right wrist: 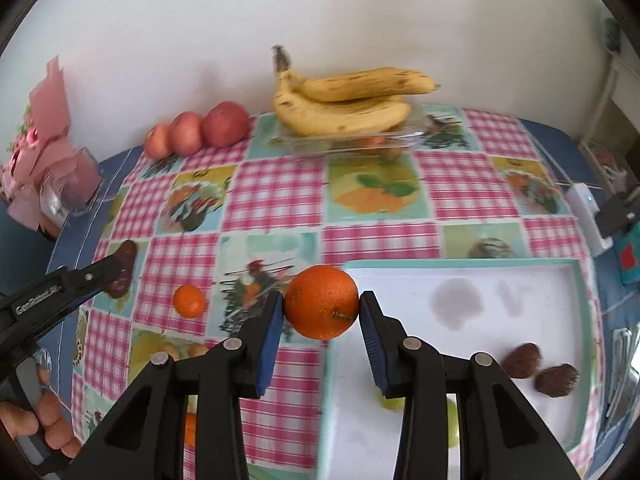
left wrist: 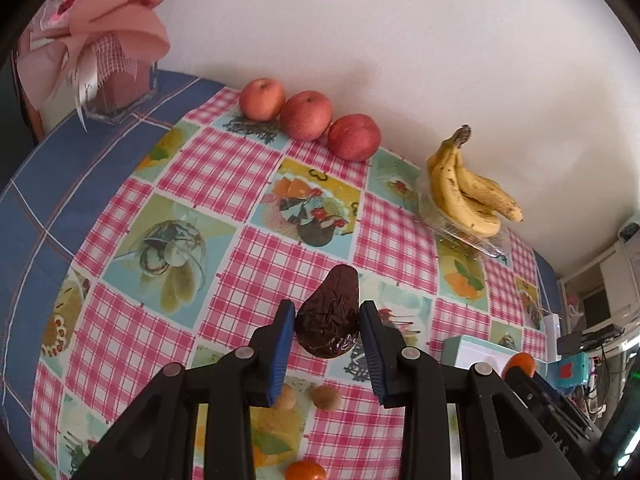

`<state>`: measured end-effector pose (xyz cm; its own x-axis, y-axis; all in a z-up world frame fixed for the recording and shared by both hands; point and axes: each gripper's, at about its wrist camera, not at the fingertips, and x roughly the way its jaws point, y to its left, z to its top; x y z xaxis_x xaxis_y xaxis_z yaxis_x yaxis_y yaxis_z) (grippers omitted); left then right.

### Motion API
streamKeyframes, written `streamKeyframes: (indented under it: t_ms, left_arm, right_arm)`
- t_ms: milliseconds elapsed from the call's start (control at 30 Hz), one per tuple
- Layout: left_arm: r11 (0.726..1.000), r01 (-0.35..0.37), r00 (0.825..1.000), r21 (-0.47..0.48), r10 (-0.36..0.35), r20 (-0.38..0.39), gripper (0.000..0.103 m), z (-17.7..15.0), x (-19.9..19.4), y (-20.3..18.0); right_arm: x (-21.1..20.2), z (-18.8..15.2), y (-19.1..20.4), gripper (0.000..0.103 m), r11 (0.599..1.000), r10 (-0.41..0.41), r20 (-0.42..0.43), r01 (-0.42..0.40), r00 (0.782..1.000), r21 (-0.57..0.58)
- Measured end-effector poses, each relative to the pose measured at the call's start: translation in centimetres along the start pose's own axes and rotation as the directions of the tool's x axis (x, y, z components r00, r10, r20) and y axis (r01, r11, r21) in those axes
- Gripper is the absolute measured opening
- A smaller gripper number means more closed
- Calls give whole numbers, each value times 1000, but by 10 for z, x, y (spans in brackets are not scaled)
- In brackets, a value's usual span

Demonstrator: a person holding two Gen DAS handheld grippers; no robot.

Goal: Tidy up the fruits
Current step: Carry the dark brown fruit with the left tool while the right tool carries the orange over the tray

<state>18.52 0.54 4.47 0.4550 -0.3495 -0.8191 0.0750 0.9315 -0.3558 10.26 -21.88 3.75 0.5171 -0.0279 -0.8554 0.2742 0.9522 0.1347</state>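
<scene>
From the left wrist, the left gripper clenched a dark avocado lifted above the checked tablecloth, with three apples and bananas by the white wall. From the right wrist, the right gripper grasped an orange beside a white tray holding two more avocados; a tangerine lay on the cloth.

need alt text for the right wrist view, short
The right gripper clamps a round orange above the edge of a white tray with a teal rim holding two dark brown avocados. Beyond, on the pink checked tablecloth, lie yellow bananas and three red apples.
</scene>
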Motion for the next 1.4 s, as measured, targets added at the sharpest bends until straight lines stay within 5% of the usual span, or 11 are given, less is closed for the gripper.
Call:
streamKeyframes:
  t_ms: [533,933,1400]
  left_arm:
    - [983,64,998,170,-59,-37,35,-32,2,-90]
    - [927,145,984,345,-101,-144,35,-69,41,-184]
    - [925,116,973,362,-33,-228,35,-93,109,-189]
  right_arm:
    - [-31,-2,-118,40,974,-126,18,120,992,191]
    - [-40,-4,-178,40,942,-188,26,173,982,287]
    - [7,-14,-210,40,932,-175,-73,189,982,309]
